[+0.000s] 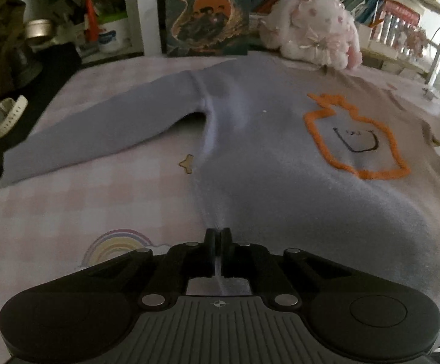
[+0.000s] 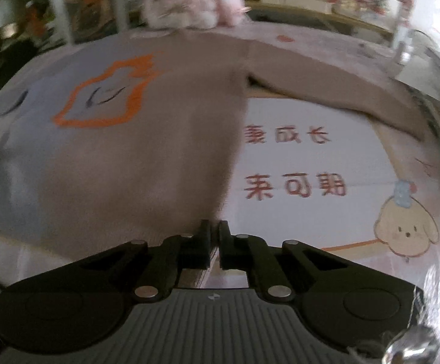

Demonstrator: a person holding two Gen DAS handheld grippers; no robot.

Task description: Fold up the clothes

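Note:
A two-tone sweater (image 1: pixel 280 157), blue on one half and beige on the other, lies spread flat on a table with an orange outline on its chest. My left gripper (image 1: pixel 218 236) is shut on the sweater's blue bottom-left hem corner. Its blue sleeve (image 1: pixel 98 130) stretches to the left. In the right wrist view the sweater (image 2: pixel 144 151) shows its beige half and beige sleeve (image 2: pixel 341 91). My right gripper (image 2: pixel 215 230) is shut on the beige bottom-right hem corner.
A pink checked cloth (image 1: pixel 83 200) with a rainbow covers the table; on the right it shows red characters and a puppy drawing (image 2: pixel 404 230). A white plush toy (image 1: pixel 314 30), an upright book (image 1: pixel 204 12) and bookshelves stand behind. A white watch (image 1: pixel 4 118) lies at left.

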